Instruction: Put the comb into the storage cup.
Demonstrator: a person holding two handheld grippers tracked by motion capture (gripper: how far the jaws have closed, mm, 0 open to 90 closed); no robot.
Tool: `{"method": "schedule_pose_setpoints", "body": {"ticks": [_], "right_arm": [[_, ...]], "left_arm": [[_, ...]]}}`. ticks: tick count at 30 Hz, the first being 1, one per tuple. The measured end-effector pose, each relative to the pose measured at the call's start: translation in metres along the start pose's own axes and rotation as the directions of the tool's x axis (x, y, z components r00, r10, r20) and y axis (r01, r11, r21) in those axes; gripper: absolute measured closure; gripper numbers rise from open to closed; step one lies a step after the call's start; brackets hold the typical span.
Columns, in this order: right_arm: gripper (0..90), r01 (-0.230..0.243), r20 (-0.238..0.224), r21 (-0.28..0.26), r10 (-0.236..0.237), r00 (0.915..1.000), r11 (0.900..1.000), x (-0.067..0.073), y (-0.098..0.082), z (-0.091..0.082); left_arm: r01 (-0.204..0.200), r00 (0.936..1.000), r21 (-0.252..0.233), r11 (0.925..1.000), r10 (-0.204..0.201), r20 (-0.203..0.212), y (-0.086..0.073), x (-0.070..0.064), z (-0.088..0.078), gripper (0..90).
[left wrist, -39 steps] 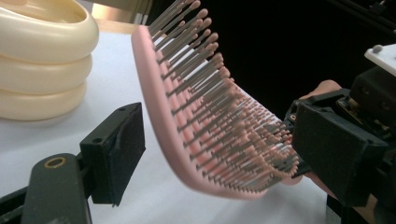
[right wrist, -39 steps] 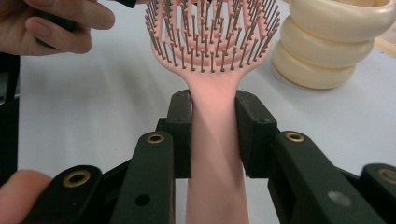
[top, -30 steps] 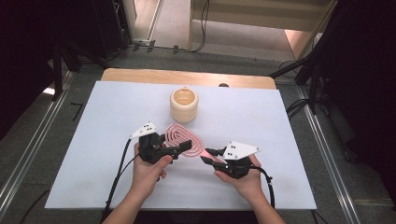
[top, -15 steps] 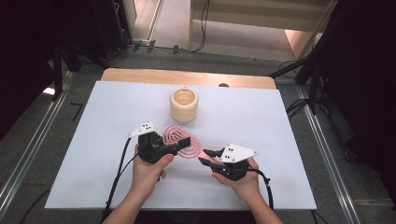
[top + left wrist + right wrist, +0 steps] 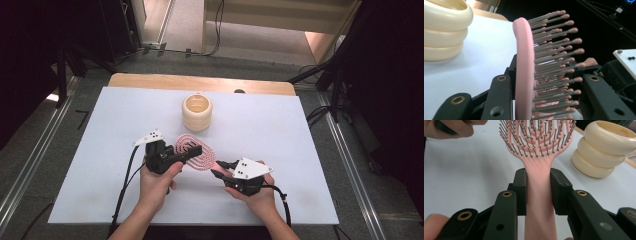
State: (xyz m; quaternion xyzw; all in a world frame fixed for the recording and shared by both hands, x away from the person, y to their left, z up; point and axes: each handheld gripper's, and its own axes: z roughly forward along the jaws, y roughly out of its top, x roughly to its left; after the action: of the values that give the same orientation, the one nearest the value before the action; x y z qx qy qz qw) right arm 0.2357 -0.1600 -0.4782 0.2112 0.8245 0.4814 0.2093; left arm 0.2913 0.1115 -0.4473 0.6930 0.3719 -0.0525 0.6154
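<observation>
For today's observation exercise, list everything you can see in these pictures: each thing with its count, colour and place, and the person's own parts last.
hairbrush: one, pink with grey bristles, above the middle of the board, gripped at both ends
ringed cup: one, cream, upright on the board beyond the hairbrush
board: one, white, covering most of the table
table: one, wooden, a strip showing at the board's far edge
left gripper: one, black, its fingers have just been closing across the brush head, one on the back, one on the bristle side
right gripper: one, black, shut on the brush handle
hands: two, at the near edge, one holding each gripper
</observation>
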Motion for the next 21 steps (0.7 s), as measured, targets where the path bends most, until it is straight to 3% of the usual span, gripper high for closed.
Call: {"method": "schedule_pose_setpoints", "body": {"ticks": [6, 12, 17, 21], "right_arm": [[65.0, -0.036, -0.022, -0.02, 0.035, 0.9991, 0.999, -0.002, -0.004, 0.002], [47.6, -0.093, -0.041, -0.066, 0.09, 0.995, 0.993, -0.008, -0.005, -0.004], [43.2, -0.11, -0.049, -0.075, 0.106, 0.9931, 0.991, -0.01, -0.007, -0.007], [34.1, -0.121, -0.032, -0.085, 0.119, 0.9924, 0.989, -0.011, -0.007, -0.008]], "left_arm": [[-0.045, 0.9985, -0.005, 0.999, 0.045, 0.031, 0.003, -0.007, -0.002, 63.6], [-0.082, 0.9961, -0.015, 0.9965, 0.082, 0.032, 0.006, -0.011, -0.005, 64.4], [-0.092, 0.995, -0.014, 0.9956, 0.093, 0.038, 0.006, -0.01, -0.007, 64.9], [-0.111, 0.9935, -0.016, 0.9937, 0.111, 0.024, 0.007, -0.01, -0.008, 66.1]]}}
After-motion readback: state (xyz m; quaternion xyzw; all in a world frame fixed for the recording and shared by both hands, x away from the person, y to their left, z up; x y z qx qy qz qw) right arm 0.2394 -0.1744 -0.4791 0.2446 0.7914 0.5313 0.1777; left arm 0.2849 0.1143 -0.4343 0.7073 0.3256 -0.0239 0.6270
